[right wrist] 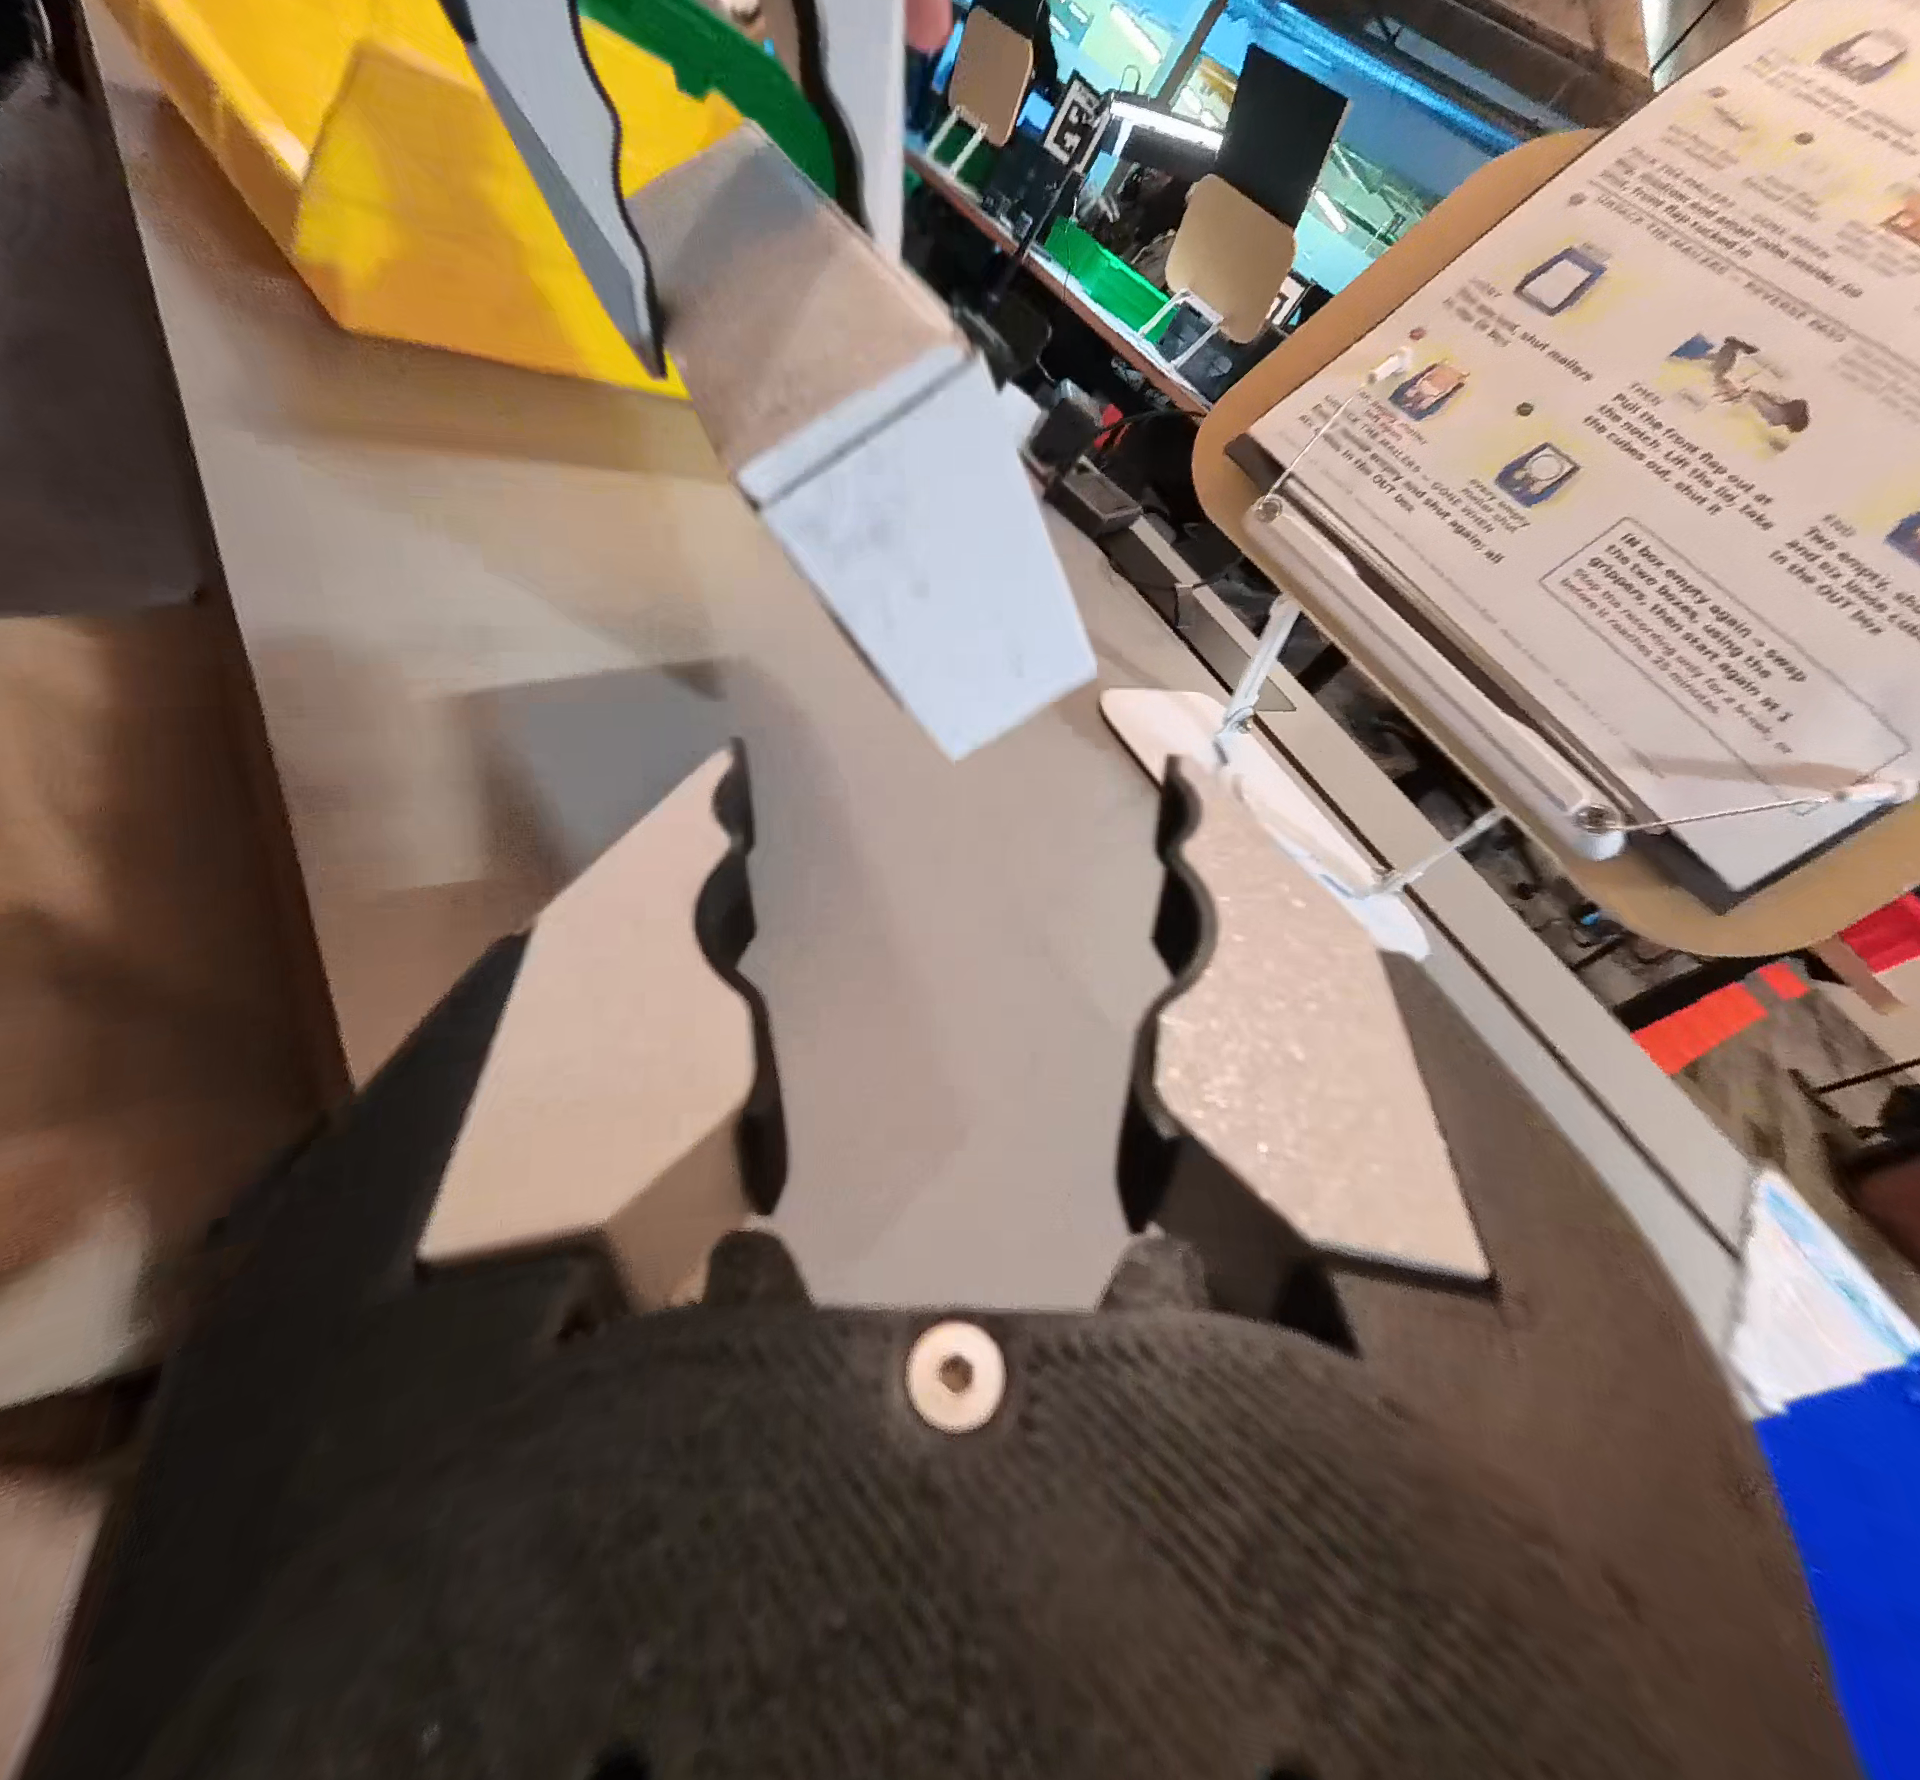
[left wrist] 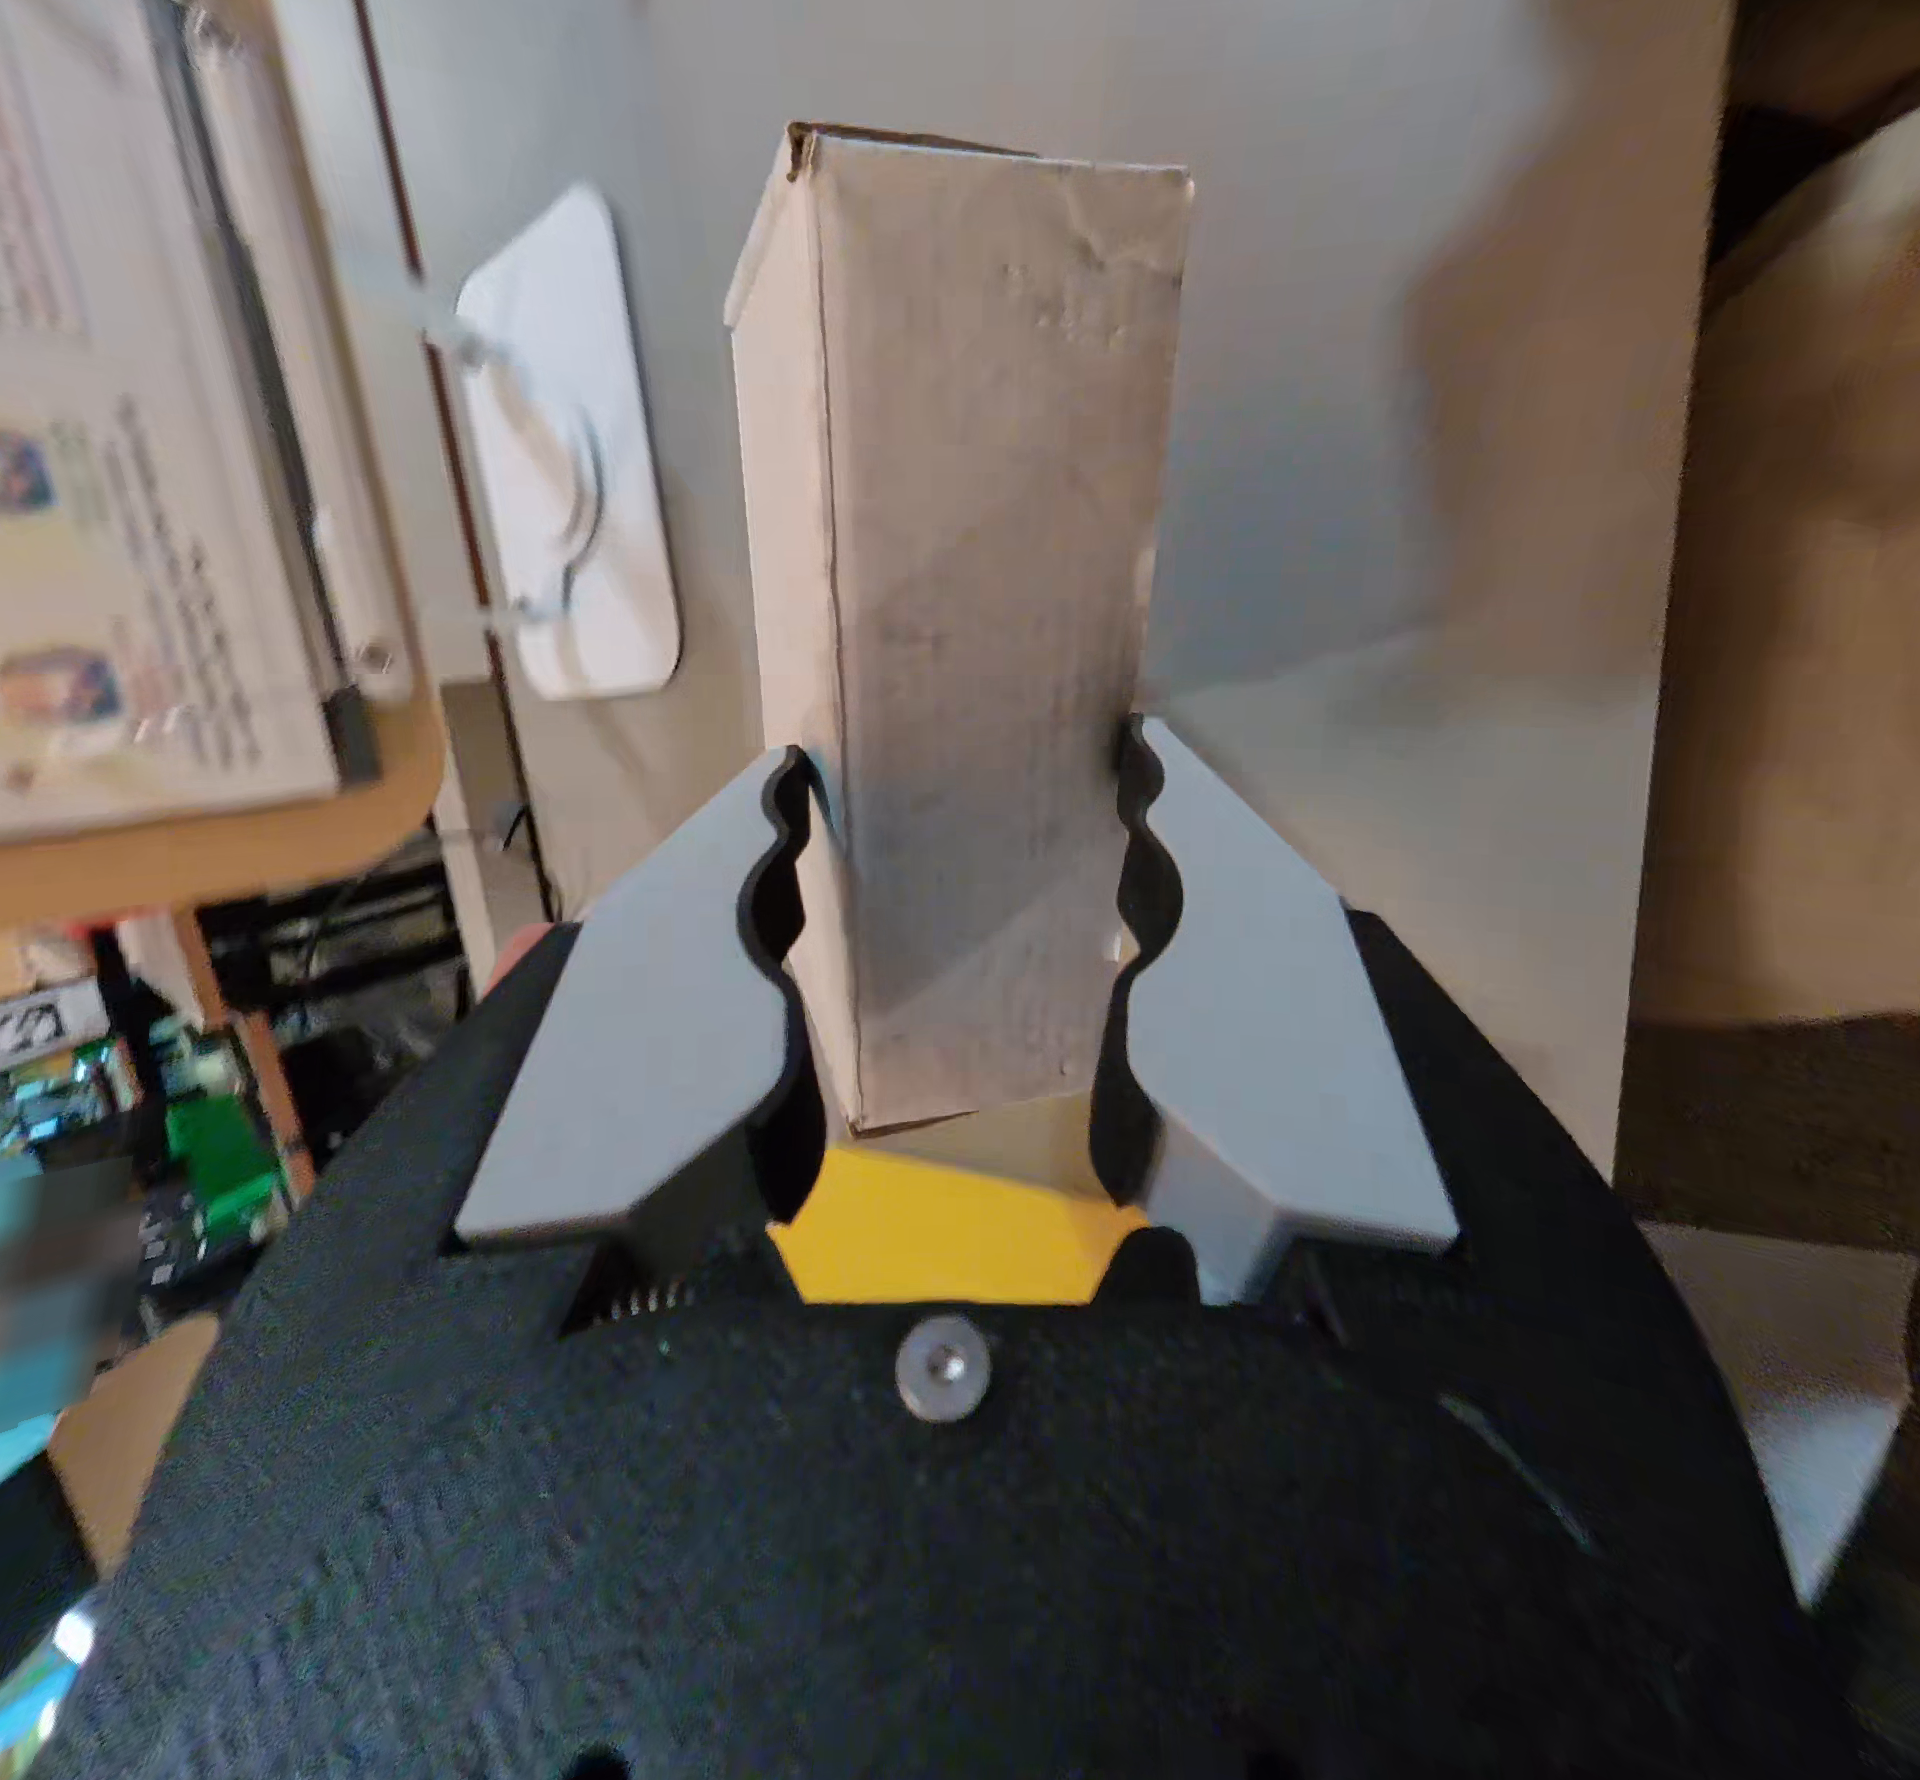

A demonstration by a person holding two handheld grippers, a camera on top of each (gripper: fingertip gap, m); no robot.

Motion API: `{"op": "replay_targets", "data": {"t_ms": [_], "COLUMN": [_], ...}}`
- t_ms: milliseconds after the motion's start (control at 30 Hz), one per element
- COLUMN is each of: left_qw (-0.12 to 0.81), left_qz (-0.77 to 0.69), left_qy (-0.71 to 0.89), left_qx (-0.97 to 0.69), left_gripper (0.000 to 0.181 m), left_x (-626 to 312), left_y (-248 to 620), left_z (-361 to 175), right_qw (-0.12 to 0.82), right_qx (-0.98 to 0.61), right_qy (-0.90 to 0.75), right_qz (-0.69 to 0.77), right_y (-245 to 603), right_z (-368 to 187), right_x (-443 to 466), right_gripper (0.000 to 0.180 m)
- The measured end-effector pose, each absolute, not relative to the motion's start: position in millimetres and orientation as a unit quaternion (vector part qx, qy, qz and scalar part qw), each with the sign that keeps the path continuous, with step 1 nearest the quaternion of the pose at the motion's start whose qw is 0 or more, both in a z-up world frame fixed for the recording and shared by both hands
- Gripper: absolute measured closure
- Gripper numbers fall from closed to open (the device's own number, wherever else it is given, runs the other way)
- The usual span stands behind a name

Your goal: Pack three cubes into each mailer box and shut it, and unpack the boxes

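Nearest the lens in the left wrist view: left gripper [left wrist: 966, 899], clamping a closed mailer box [left wrist: 987, 608] on both narrow sides, wavy black pads pressing into the cardboard. Box standing up along the fingers, held clear above the grey bench [left wrist: 1403, 483], a yellow bin [left wrist: 935, 1242] showing just beneath its near end. To the left, a document stand [left wrist: 156, 483] bearing a printed sheet, and its white base plate [left wrist: 582, 442] resting on the bench, near the box but apart from it. Brown cardboard [left wrist: 1787, 691] filling the right edge.

In the right wrist view, closest again: right gripper [right wrist: 951, 982], hanging wide over bare bench [right wrist: 416, 535] with nothing between its fingers. Upper left, the yellow bin [right wrist: 312, 120] sitting on the bench, a green bin [right wrist: 707, 68] just behind it. Next, the left gripper [right wrist: 743, 276] reaching down from the top, pinching the mailer box [right wrist: 831, 380], whose pale end flap [right wrist: 935, 577] is sticking out toward the right gripper, near it but not touching. Farther right, the document stand [right wrist: 1610, 483] leaning over the bench edge. No cubes visible; contents of the box impossible to tell.
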State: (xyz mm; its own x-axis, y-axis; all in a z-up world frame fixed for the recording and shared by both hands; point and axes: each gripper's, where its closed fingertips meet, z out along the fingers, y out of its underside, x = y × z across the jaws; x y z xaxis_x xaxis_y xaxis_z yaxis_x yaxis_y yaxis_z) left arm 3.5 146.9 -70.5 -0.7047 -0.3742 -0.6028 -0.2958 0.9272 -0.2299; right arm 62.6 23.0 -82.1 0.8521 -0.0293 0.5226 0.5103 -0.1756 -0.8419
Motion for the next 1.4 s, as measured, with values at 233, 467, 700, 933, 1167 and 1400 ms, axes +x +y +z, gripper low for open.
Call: {"op": "replay_targets", "data": {"t_ms": [233, 467, 700, 933, 1167, 1400], "left_qw": [0.312, 0.350, 0.384, 0.389, 0.420, 0.444], "left_qz": [-0.143, -0.237, -0.405, -0.402, -0.425, -0.391], "left_qy": [0.929, 0.892, 0.783, 0.776, 0.757, 0.725], "left_qx": [-0.138, -0.160, -0.274, -0.291, -0.263, -0.353], "left_gripper": [0.123, 0.123, 0.089, 0.074, 0.104, 0.105], "left_x": [34.8, 54.4, 52.7, 65.7, 63.7, 79.0], "left_y": [68.4, 35.9, 64.2, 70.8, 53.9, 83.4], "left_z": [-111.1, -111.7, -105.9, -128.7, -126.4, -121.2], "right_qw": [0.565, 0.556, 0.581, 0.610, 0.596, 0.619], "right_qx": [-0.741, -0.713, -0.729, -0.737, -0.756, -0.717], "right_qy": [-0.240, -0.287, -0.256, -0.253, -0.233, -0.184], "right_qz": [-0.272, -0.315, -0.257, -0.144, -0.135, -0.263], "right_y": [13.2, 7.2, -4.7, -6.8, -1.5, -13.1], "right_z": [-115.5, -109.6, -110.6, -110.9, -123.1, -75.5], "right_x": [84.0, 90.8, 116.7, 97.2, 97.9, 118.3], "right_gripper": [0.075, 0.113, 0.113, 0.113, 0.108, 0.106]}}
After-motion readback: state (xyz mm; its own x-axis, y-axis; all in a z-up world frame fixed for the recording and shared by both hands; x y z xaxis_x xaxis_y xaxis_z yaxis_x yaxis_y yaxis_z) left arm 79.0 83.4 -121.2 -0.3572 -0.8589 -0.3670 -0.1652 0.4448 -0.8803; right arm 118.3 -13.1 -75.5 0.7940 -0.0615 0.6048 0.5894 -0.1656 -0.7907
